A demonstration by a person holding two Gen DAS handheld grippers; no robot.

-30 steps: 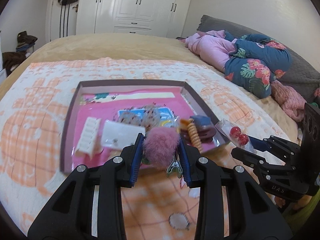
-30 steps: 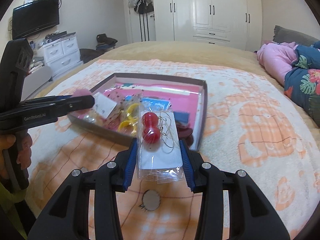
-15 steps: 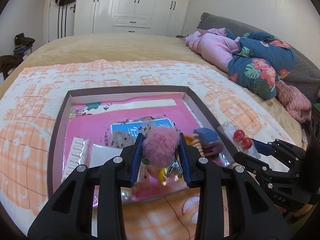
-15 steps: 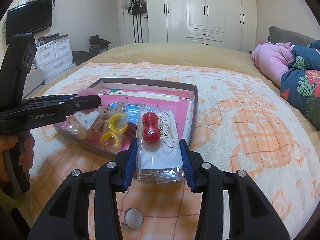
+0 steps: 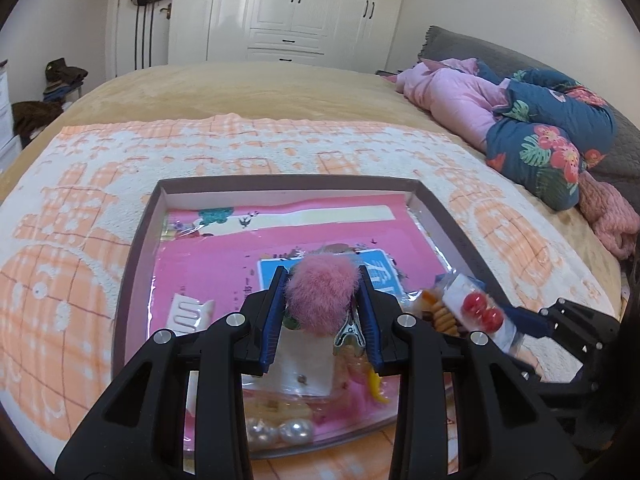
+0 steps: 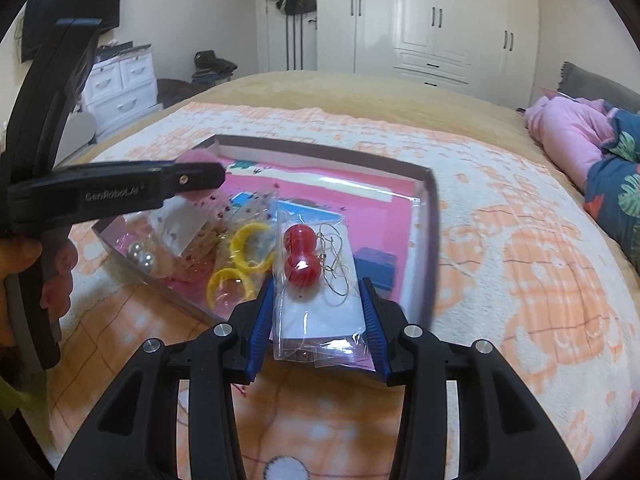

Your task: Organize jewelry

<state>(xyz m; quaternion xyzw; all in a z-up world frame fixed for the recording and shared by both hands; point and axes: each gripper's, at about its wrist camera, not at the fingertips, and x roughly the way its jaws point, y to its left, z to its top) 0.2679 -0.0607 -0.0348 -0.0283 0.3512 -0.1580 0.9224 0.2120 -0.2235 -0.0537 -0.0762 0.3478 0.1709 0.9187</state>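
Both grippers have advanced over the shallow box (image 5: 138,240), which now fills the lower middle of each view. Left gripper (image 5: 322,304) still clamps the pink pompom hair clip (image 5: 320,296) at centre frame, above the box's pink lining. Right gripper (image 6: 318,312) still pinches the clear packet of red bead earrings (image 6: 316,280) over the box's near right corner.

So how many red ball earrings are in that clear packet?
2: both red ball earrings sit stacked, touching, inside the clear packet held by the right gripper above the tray's near edge.
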